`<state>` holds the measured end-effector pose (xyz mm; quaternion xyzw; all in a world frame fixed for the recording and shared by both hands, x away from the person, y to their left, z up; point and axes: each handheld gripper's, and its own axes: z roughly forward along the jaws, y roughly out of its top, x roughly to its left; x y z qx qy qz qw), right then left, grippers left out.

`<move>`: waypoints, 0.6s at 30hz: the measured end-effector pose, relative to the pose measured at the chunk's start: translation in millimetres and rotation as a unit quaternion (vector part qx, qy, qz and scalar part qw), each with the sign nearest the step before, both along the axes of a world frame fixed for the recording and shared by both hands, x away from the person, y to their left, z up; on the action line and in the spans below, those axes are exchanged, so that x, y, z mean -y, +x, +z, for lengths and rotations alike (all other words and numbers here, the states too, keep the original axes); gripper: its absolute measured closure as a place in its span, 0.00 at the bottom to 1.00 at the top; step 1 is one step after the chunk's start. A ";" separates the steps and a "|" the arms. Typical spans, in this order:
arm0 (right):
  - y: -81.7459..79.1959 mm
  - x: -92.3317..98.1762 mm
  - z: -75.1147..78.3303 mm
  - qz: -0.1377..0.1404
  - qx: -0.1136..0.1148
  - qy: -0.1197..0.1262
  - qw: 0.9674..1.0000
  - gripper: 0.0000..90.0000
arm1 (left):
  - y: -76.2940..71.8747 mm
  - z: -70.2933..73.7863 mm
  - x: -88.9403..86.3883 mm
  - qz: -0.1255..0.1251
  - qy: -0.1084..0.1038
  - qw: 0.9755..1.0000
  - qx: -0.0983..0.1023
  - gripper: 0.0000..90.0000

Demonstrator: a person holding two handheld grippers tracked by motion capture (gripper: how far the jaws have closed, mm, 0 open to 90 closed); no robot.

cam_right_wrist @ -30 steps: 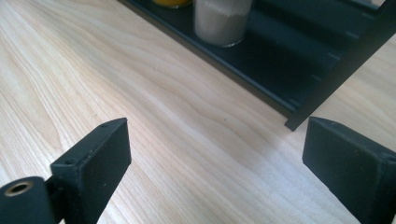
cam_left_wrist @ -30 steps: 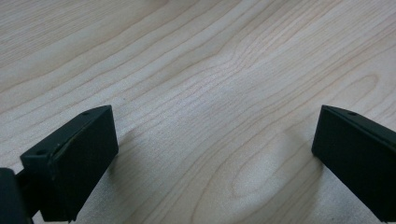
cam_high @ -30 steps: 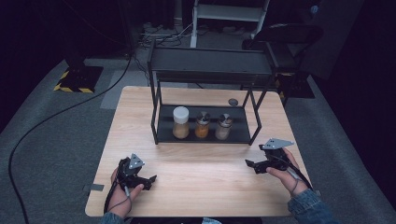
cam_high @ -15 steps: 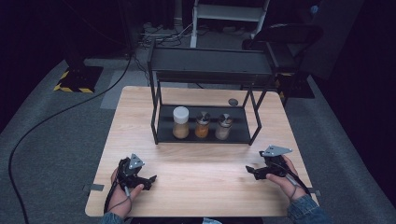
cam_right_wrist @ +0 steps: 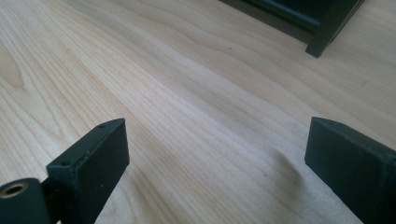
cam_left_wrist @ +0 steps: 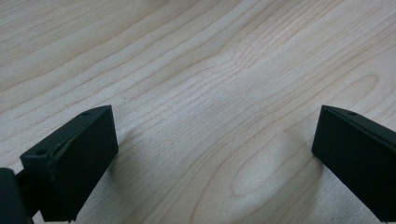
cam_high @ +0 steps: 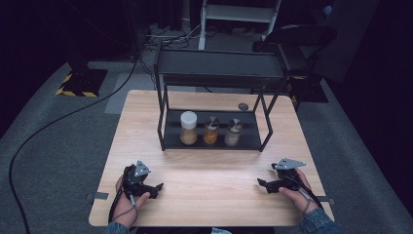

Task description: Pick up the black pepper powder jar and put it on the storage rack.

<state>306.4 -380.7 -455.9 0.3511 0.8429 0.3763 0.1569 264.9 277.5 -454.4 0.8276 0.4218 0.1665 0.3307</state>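
A black metal rack (cam_high: pixel 216 68) stands at the back middle of the wooden table (cam_high: pixel 209 170). On its lower shelf are three jars in a row: a white-lidded jar (cam_high: pixel 188 127), an amber jar (cam_high: pixel 211 130) and a paler jar (cam_high: pixel 233 132). My left gripper (cam_high: pixel 155 187) rests near the front left edge, jaws wide apart over bare wood (cam_left_wrist: pixel 212 121). My right gripper (cam_high: pixel 263 185) sits low at the front right, open (cam_right_wrist: pixel 217 128). Its jaws have just been opening a little further, and nothing is between them. Both point toward the table's middle.
A small dark round object (cam_high: pixel 242 106) lies on the table behind the rack. One rack leg (cam_right_wrist: pixel 327 32) shows ahead of the right gripper. A black cable (cam_high: pixel 58 126) runs across the grey floor on the left. Bare wood lies between the two grippers.
My right gripper has come down toward the tabletop and slightly nearer the front edge. The left gripper and the jars have stayed where they were.
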 end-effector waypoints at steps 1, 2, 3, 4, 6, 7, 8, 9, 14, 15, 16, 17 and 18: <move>-0.9 0.0 -1.6 0.000 0.001 -0.001 1.000 0.07 | 0.1 0.1 -0.1 0.000 0.000 1.000 0.000 0.00; -1.6 0.1 -3.2 0.001 0.002 -0.003 1.000 0.07 | 0.0 0.0 0.0 0.000 0.000 1.000 0.000 0.00; -1.8 0.2 -4.4 0.001 0.002 -0.004 1.000 0.07 | 0.1 0.1 -0.1 0.000 0.000 1.000 0.000 0.00; -0.3 -0.4 -4.2 0.004 -0.004 -0.010 1.000 0.04 | -0.1 0.2 0.0 0.000 0.001 1.000 0.000 0.00; 0.5 0.2 -3.8 0.005 -0.006 -0.012 1.000 0.02 | -0.3 0.1 0.2 0.001 0.000 1.000 0.000 0.00; 0.8 -0.1 -3.5 0.004 -0.006 -0.014 1.000 0.02 | -0.4 0.1 0.2 0.001 0.000 1.000 0.000 0.00; 1.2 0.0 -3.5 0.004 -0.006 -0.014 1.000 0.01 | -0.4 0.1 0.2 0.001 0.000 1.000 0.000 0.00; 1.2 0.1 -3.5 0.004 -0.007 -0.014 1.000 0.01 | -0.6 0.1 0.3 0.001 0.000 1.000 0.000 0.00; 1.9 0.1 -3.5 0.005 -0.007 -0.015 1.000 0.00 | -0.8 0.0 0.4 0.002 0.000 1.000 0.000 0.00; 2.7 0.7 -3.6 0.008 -0.007 -0.014 1.000 0.00 | -0.8 0.0 0.4 0.002 0.000 1.000 0.000 0.00; 2.9 0.7 -3.7 0.008 -0.007 -0.014 1.000 0.00 | -0.8 0.1 0.4 0.002 0.000 1.000 0.000 0.00; 2.9 0.7 -3.7 0.008 -0.007 -0.014 1.000 0.00 | -0.8 0.0 0.4 0.002 0.000 1.000 0.000 0.00; 2.9 0.7 -3.7 0.008 -0.007 -0.014 1.000 0.00 | -0.8 0.0 0.4 0.002 0.000 1.000 0.000 0.00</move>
